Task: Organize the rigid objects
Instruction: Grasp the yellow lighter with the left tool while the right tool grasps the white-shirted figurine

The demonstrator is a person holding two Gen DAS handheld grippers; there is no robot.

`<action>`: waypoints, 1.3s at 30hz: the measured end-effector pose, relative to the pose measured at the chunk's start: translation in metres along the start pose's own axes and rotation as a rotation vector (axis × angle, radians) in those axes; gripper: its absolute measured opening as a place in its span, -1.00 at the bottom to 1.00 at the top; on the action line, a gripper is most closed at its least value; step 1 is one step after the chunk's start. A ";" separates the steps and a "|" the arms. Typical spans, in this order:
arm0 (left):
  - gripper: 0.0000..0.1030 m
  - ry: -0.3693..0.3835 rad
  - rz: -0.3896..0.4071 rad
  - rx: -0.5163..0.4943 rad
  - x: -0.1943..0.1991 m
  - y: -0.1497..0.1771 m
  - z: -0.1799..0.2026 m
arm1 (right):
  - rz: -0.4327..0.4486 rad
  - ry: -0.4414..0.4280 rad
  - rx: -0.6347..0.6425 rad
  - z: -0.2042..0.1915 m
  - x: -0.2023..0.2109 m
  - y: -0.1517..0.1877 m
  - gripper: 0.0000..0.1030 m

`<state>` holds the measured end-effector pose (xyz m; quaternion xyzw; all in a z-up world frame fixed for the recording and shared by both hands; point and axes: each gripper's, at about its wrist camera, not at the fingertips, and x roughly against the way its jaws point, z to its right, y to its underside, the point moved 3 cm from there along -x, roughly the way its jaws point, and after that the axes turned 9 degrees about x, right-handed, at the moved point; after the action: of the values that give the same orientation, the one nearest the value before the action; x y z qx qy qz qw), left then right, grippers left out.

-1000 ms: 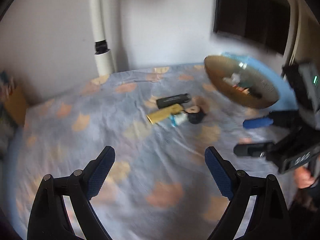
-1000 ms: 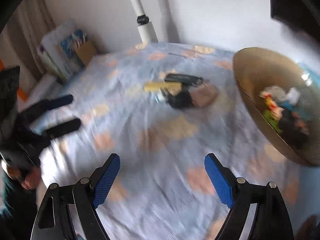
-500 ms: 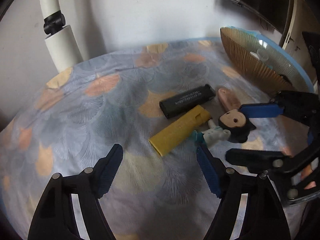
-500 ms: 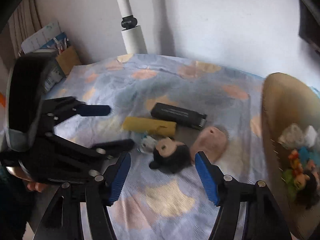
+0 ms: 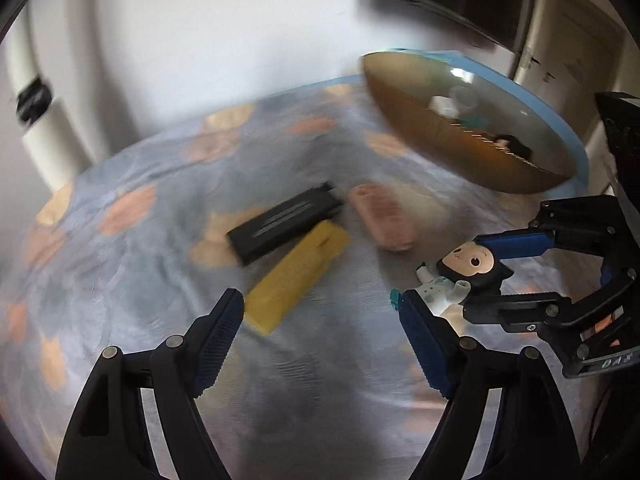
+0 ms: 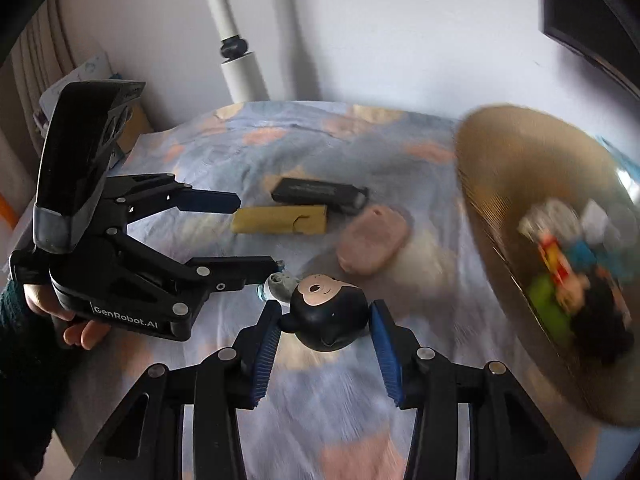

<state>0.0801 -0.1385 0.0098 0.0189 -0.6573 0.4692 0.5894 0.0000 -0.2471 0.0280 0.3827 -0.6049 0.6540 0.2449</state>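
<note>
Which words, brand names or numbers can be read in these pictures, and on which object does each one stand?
"GenRobot.AI": white letters on the body of the left gripper, right wrist view.
Raised letters on the body of the right gripper, left wrist view: too unclear to read.
Faint lines of print on the black stick: too blurred to read.
Nothing else is legible.

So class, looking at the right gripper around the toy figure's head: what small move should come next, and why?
Probably finish closing the right gripper on the toy figure: its jaws are closing with the dark head between the blue pads, barely touching. Then lift it toward the bowl, which already holds other toys.
</note>
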 end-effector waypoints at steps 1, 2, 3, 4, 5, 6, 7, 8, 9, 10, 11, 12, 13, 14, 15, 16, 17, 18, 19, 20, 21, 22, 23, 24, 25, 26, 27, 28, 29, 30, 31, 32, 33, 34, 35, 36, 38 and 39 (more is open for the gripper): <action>0.56 0.015 -0.001 -0.008 0.001 0.000 0.003 | -0.001 -0.006 -0.009 0.002 0.002 0.003 -0.15; 0.56 0.026 -0.006 -0.004 0.001 0.000 0.003 | -0.004 -0.012 -0.018 0.004 0.006 0.008 -0.15; 0.54 0.040 -0.012 0.005 -0.001 0.000 0.003 | -0.005 -0.011 -0.020 0.004 0.007 0.011 -0.15; 0.54 0.054 -0.015 0.016 0.001 0.000 0.002 | -0.004 -0.009 -0.020 0.004 0.008 0.014 -0.15; 0.54 0.060 -0.013 0.028 0.002 0.000 -0.001 | -0.002 -0.012 -0.022 0.005 0.009 0.015 -0.15; 0.54 0.051 -0.008 0.040 0.002 -0.001 -0.005 | 0.001 -0.019 -0.029 0.007 0.009 0.016 -0.15; 0.54 0.038 -0.003 0.060 0.003 -0.002 -0.011 | 0.004 -0.027 -0.042 0.008 0.010 0.017 -0.15; 0.54 0.034 -0.001 0.076 0.002 -0.002 -0.015 | 0.009 -0.030 -0.055 0.011 0.010 0.018 -0.15; 0.54 0.028 -0.005 0.092 0.000 -0.002 -0.021 | 0.019 -0.019 -0.062 0.013 0.011 0.020 -0.15; 0.54 0.012 -0.012 0.099 -0.003 -0.003 -0.023 | 0.030 -0.005 -0.059 0.014 0.013 0.021 -0.15; 0.50 -0.022 -0.024 0.107 -0.009 -0.003 -0.027 | 0.042 0.008 -0.055 0.014 0.014 0.024 -0.15; 0.49 -0.032 -0.041 0.112 -0.015 -0.003 -0.030 | 0.049 0.001 -0.060 0.015 0.016 0.026 -0.15; 0.49 -0.038 -0.029 0.105 -0.016 -0.003 -0.029 | 0.055 -0.008 -0.066 0.014 0.017 0.026 -0.15; 0.49 -0.029 -0.030 0.098 -0.018 -0.005 -0.027 | 0.059 -0.015 -0.067 0.014 0.018 0.027 -0.15; 0.48 -0.026 -0.029 0.090 -0.019 -0.007 -0.024 | 0.064 -0.018 -0.063 0.014 0.019 0.027 -0.15; 0.47 -0.027 -0.031 0.082 -0.021 -0.008 -0.021 | 0.064 -0.019 -0.059 0.013 0.018 0.027 -0.15; 0.33 -0.052 -0.027 0.071 -0.023 -0.010 -0.017 | 0.062 -0.018 -0.053 0.012 0.018 0.027 -0.15; 0.20 -0.072 -0.022 0.069 -0.023 -0.010 -0.016 | 0.065 -0.013 -0.046 0.011 0.018 0.027 -0.15; -0.10 -0.108 -0.011 0.074 -0.023 -0.012 -0.014 | 0.066 -0.009 -0.039 0.010 0.018 0.027 -0.15; -0.30 -0.098 -0.012 0.089 -0.022 -0.011 -0.015 | 0.068 -0.003 -0.029 0.008 0.019 0.027 -0.15; -0.39 -0.084 -0.013 0.110 -0.019 -0.011 -0.013 | 0.070 0.005 -0.020 0.006 0.019 0.027 -0.15; -0.50 -0.075 -0.014 0.138 -0.016 -0.008 -0.013 | 0.073 0.014 -0.012 0.004 0.019 0.027 -0.15; -0.53 -0.095 -0.012 0.163 -0.011 -0.003 -0.011 | 0.076 0.029 -0.001 0.002 0.021 0.028 -0.15; -0.54 -0.115 -0.007 0.176 -0.004 0.003 -0.010 | 0.076 0.036 0.004 0.000 0.022 0.028 -0.15; -0.57 -0.138 0.000 0.203 0.007 0.014 -0.009 | 0.072 0.041 0.006 -0.001 0.023 0.029 -0.15; -0.57 -0.154 0.006 0.234 0.015 0.023 -0.007 | 0.060 0.038 0.011 -0.004 0.025 0.032 -0.15; -0.57 -0.166 0.012 0.261 0.020 0.030 -0.004 | 0.051 0.029 0.013 -0.006 0.027 0.035 -0.15; -0.57 -0.183 0.021 0.312 0.030 0.040 -0.005 | 0.044 0.015 0.014 -0.010 0.031 0.040 -0.15; -0.57 -0.203 0.030 0.378 0.041 0.053 -0.006 | 0.038 0.004 0.012 -0.014 0.034 0.045 -0.15; -0.57 -0.220 0.040 0.427 0.049 0.063 -0.007 | 0.029 -0.007 0.009 -0.017 0.036 0.050 -0.15; -0.57 -0.226 0.053 0.485 0.054 0.073 -0.006 | 0.017 -0.016 0.006 -0.021 0.038 0.055 -0.15; -0.57 -0.212 0.069 0.554 0.063 0.088 -0.009 | 0.010 -0.021 0.007 -0.027 0.042 0.060 -0.15; -0.57 -0.202 0.087 0.610 0.072 0.102 -0.010 | 0.002 -0.027 0.009 -0.031 0.045 0.064 -0.15; -0.57 -0.207 0.101 0.647 0.080 0.112 -0.011 | -0.005 -0.035 0.012 -0.036 0.047 0.068 -0.15; -0.57 -0.226 0.109 0.666 0.083 0.119 -0.010 | -0.013 -0.048 0.019 -0.042 0.049 0.072 -0.15; -0.57 -0.247 0.115 0.675 0.086 0.124 -0.006 | -0.016 -0.060 0.026 -0.046 0.051 0.074 -0.15; -0.57 -0.252 0.124 0.680 0.092 0.135 0.004 | -0.020 -0.074 0.052 -0.057 0.055 0.080 -0.15; -0.57 -0.239 0.121 0.673 0.093 0.139 0.010 | -0.023 -0.075 0.062 -0.061 0.057 0.081 -0.15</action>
<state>-0.0364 -0.0185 0.0021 0.2276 -0.5305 0.6877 0.4402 -0.1095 -0.2074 0.0254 0.4212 -0.5885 0.6548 0.2178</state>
